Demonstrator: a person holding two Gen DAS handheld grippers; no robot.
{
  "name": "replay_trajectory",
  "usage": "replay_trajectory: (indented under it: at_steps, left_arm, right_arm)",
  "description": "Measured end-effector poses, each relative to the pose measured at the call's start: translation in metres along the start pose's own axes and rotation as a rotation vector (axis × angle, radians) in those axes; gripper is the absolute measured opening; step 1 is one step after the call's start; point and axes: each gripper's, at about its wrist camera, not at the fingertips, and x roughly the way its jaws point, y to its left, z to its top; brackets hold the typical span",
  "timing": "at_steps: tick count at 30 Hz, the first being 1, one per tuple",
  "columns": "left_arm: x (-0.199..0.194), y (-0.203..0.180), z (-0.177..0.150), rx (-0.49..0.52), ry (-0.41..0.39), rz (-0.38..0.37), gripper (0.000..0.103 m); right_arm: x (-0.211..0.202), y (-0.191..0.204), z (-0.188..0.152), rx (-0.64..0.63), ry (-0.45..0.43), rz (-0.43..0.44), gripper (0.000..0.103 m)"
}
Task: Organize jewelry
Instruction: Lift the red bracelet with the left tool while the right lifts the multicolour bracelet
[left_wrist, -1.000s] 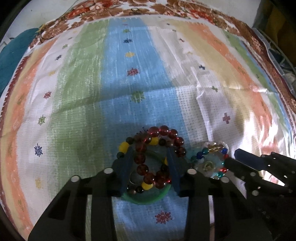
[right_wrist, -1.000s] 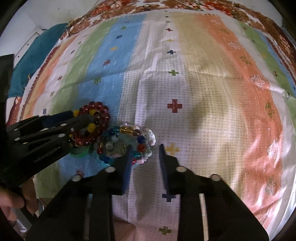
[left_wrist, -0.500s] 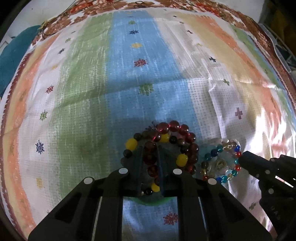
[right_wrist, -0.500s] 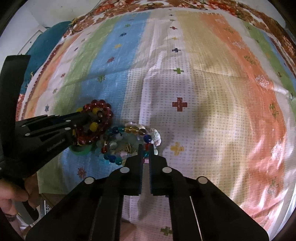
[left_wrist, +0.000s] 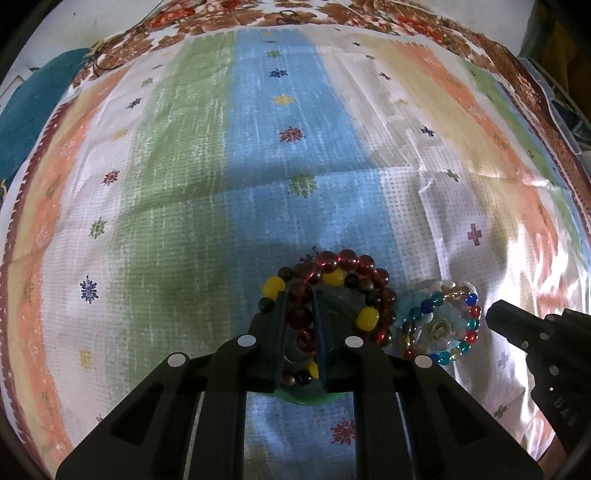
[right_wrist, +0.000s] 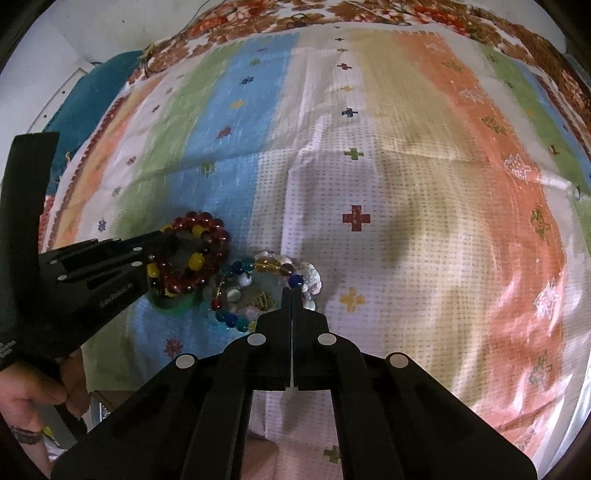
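The left tongs (left_wrist: 299, 317) pinch a strand of the red-and-yellow bead bracelet (left_wrist: 332, 291) on the striped cloth (left_wrist: 184, 184), while the right tongs (right_wrist: 291, 295), fully closed, nip the near rim of the multicoloured bracelet (right_wrist: 258, 291) lying just beside it.

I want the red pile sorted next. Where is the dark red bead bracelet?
In the left wrist view, the dark red bead bracelet lies low centre on the blue stripe, clamped by the left tool, with the multicoloured bracelet just to its right.

Dark-red and yellow bead bracelet (left_wrist: 334, 280) on pastel-striped, cross-dotted cloth (left_wrist: 184, 177)
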Motion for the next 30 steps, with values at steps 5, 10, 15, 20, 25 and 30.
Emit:
replay_trajectory:
  at_steps: [5, 10, 15, 20, 25, 30]
  left_arm:
    - [0.0, 0.0, -0.001, 0.007, 0.001, 0.0, 0.013]
    - [0.0, -0.002, -0.001, 0.014, 0.002, 0.001, 0.013]
    - [0.0, -0.003, -0.001, 0.017, 0.003, -0.001, 0.013]
    - [0.001, -0.003, 0.0, 0.015, 0.007, 0.001, 0.013]
    - [0.002, -0.002, 0.0, 0.014, 0.009, 0.001, 0.013]
    - [0.002, -0.002, -0.001, 0.014, 0.008, 0.0, 0.013]
  right_arm:
    - [0.003, 0.0, 0.0, 0.001, -0.003, -0.021, 0.002]
    - [0.006, 0.0, 0.005, 0.0, -0.013, -0.041, 0.012]
    - [0.005, 0.0, 0.009, -0.001, -0.023, -0.036, 0.034]
    - [0.014, 0.004, 0.008, -0.017, 0.005, -0.034, 0.034]
    - [0.023, 0.002, 0.007, -0.021, 0.027, -0.046, 0.033]
    - [0.022, 0.002, 0.007, -0.017, 0.022, -0.044, 0.016]
